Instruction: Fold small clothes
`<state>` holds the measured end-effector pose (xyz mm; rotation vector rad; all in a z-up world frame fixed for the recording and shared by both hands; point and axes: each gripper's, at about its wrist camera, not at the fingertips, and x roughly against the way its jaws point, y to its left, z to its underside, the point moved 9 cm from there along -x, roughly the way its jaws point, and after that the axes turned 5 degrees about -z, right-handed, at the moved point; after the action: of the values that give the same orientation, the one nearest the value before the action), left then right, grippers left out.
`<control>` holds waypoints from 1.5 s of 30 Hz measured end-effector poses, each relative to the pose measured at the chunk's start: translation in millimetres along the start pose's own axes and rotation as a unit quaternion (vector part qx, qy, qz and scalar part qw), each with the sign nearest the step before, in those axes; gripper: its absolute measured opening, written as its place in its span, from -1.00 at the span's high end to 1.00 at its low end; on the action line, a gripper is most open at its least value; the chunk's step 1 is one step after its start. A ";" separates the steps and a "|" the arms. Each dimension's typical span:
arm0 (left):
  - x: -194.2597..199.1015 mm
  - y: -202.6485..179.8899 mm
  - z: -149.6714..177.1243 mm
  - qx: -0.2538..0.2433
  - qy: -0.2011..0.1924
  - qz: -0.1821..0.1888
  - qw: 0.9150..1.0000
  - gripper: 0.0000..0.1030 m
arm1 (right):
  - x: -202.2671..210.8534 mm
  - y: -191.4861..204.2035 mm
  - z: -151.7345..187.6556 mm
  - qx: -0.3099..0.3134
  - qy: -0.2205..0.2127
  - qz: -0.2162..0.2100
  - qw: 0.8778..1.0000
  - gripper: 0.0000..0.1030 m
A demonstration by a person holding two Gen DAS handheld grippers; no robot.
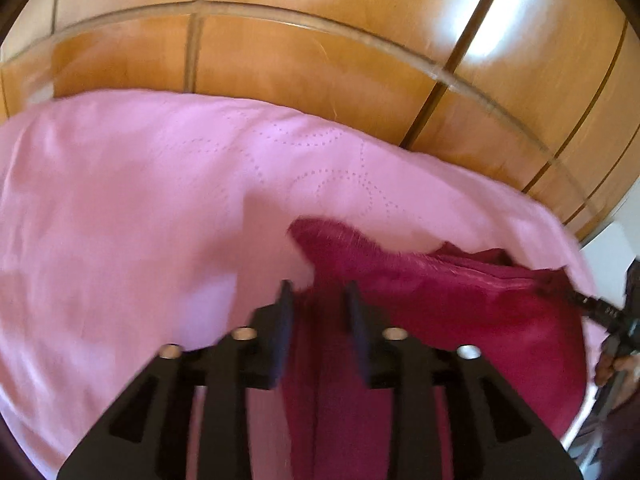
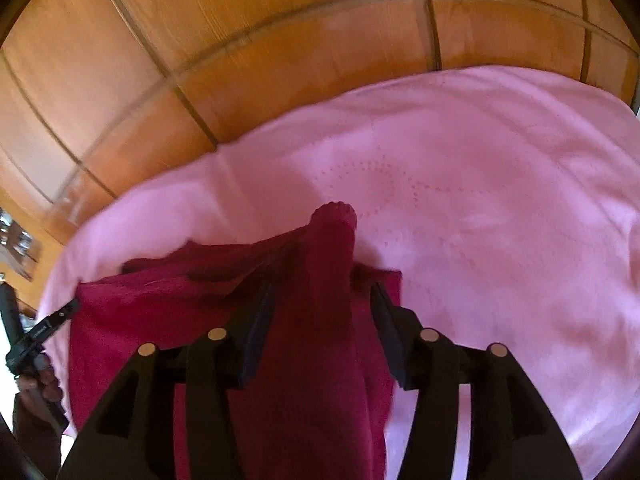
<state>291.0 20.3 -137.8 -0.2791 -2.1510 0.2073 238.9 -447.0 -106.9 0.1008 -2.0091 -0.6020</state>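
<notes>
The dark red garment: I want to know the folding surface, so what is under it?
The dark red garment lies on a pink quilted bedspread, which shows all around it. What lies beneath the bedspread is covered. Behind stands a wooden wardrobe.

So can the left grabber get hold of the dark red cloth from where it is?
Probably yes. The left gripper stands open right over the dark red cloth, with cloth showing between its fingers and nothing in the way. The cloth lies on the pink bedspread.
</notes>
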 end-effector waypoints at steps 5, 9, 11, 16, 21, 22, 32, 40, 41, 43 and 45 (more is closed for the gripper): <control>45.9 16.7 44.7 0.014 0.004 0.066 0.998 0.29 | 63.5 -6.3 56.5 -0.019 -0.005 -0.050 0.999 0.06; 73.7 18.6 94.8 0.021 0.024 0.118 0.992 0.28 | 85.0 -6.2 108.8 -0.031 0.024 -0.079 0.996 0.07; 83.7 16.3 115.9 0.023 0.033 0.135 0.990 0.28 | 85.5 -2.1 129.2 -0.026 0.035 -0.078 0.996 0.08; 86.0 2.1 141.8 0.024 0.034 0.147 0.988 0.28 | 73.4 -0.7 145.9 -0.037 0.043 -0.074 0.996 0.50; 80.6 -3.8 141.8 -0.005 0.033 0.128 0.991 0.82 | 81.8 4.9 138.5 -0.005 0.033 -0.038 0.999 0.87; 83.8 -4.0 140.0 -0.018 0.031 0.125 0.992 0.85 | 92.6 6.2 136.2 0.003 0.022 -0.034 0.999 0.87; 82.7 8.0 161.7 -0.062 0.052 0.092 0.992 0.88 | 67.7 -32.7 158.6 -0.013 0.055 0.006 0.998 0.89; 105.9 4.1 130.9 -0.039 0.015 0.099 0.994 0.86 | 103.1 -13.2 131.4 0.028 0.022 0.019 0.999 0.11; 109.4 3.6 122.8 -0.034 0.003 0.101 0.994 0.86 | 108.7 -7.1 122.2 0.039 0.008 0.018 0.999 0.10; 113.0 0.0 106.3 -0.034 -0.020 0.096 0.995 0.86 | 110.5 8.2 107.8 0.055 -0.005 0.009 0.998 0.10; 111.6 -5.8 92.8 -0.031 -0.032 0.099 0.994 0.86 | 101.6 23.2 95.7 0.070 -0.008 0.002 0.998 0.10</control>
<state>152.5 41.7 -99.8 -0.5299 -2.1957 0.2651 111.1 -423.4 -50.9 0.1768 -2.0660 -0.4611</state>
